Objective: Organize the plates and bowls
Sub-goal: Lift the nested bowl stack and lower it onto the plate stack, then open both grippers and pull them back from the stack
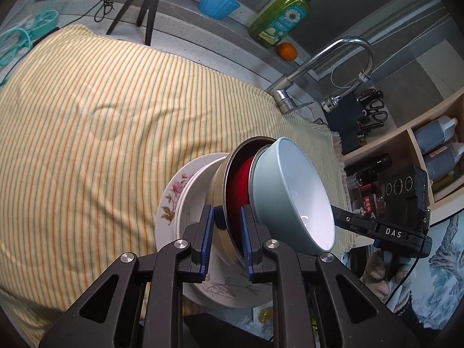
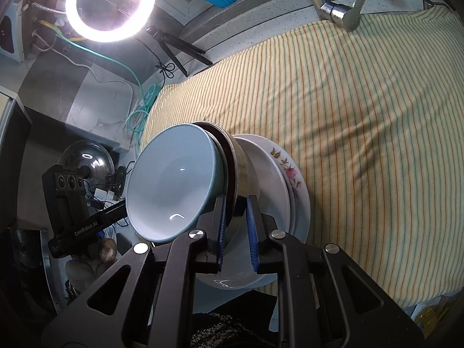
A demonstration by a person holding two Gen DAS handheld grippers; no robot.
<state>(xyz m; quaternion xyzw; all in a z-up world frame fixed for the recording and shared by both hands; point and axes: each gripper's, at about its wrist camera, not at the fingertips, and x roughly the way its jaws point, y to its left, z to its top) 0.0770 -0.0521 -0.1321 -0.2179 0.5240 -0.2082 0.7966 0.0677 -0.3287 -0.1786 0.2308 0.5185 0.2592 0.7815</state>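
Observation:
Near the front edge of the striped cloth (image 1: 87, 116) stands a stack: a floral plate (image 1: 171, 200), a white plate (image 1: 190, 203), a dark bowl with a red inside (image 1: 237, 191), and a pale blue-grey bowl (image 1: 293, 191) nested in it. My left gripper (image 1: 227, 230) is shut on the dark bowl's near rim, one pad outside and one inside. From the opposite side my right gripper (image 2: 236, 226) is shut on the same dark bowl (image 2: 242, 171), beside the blue-grey bowl (image 2: 174, 179). The two plates (image 2: 278, 179) lie beneath.
On the ledge behind the cloth are a blue ribbed bowl (image 1: 219, 3), a green soap bottle (image 1: 278, 17), an orange (image 1: 286, 50), a tripod (image 1: 145, 5) and the faucet (image 1: 333, 55). Shelves with bottles (image 1: 435, 145) stand on one side, a ring light (image 2: 110, 3) and a pot lid (image 2: 87, 159) on the other.

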